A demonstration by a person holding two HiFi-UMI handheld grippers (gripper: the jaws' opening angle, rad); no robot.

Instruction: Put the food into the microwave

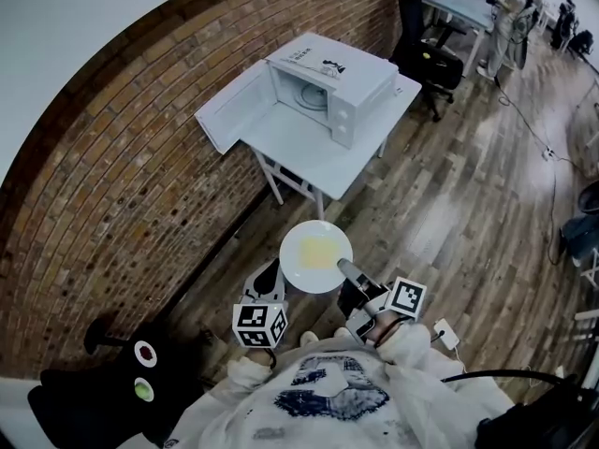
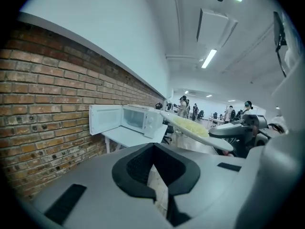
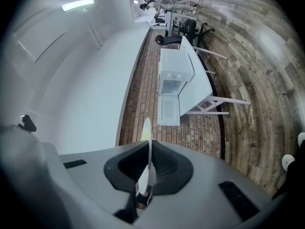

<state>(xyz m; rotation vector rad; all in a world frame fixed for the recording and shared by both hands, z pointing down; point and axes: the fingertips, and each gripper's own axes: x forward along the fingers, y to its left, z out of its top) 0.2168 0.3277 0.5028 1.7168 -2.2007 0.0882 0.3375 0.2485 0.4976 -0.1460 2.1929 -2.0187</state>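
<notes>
A white plate (image 1: 316, 256) with yellow food (image 1: 318, 251) is held level in front of me, over the wood floor. My right gripper (image 1: 348, 271) is shut on the plate's near right rim. In the right gripper view the plate (image 3: 147, 142) shows edge-on between the jaws of the right gripper (image 3: 145, 190). My left gripper (image 1: 267, 283) hangs just left of the plate, jaws together and holding nothing. The left gripper view shows the plate (image 2: 195, 130) to the right of the left gripper (image 2: 157, 190). The white microwave (image 1: 328, 87) stands ahead with its door swung open to the left.
The microwave sits on a small white table (image 1: 309, 152) against the brick wall (image 1: 122, 176). A black bag (image 1: 103, 391) lies by my left side. A black office chair (image 1: 426, 36) stands beyond the table, and a cable (image 1: 533, 124) runs across the floor at right.
</notes>
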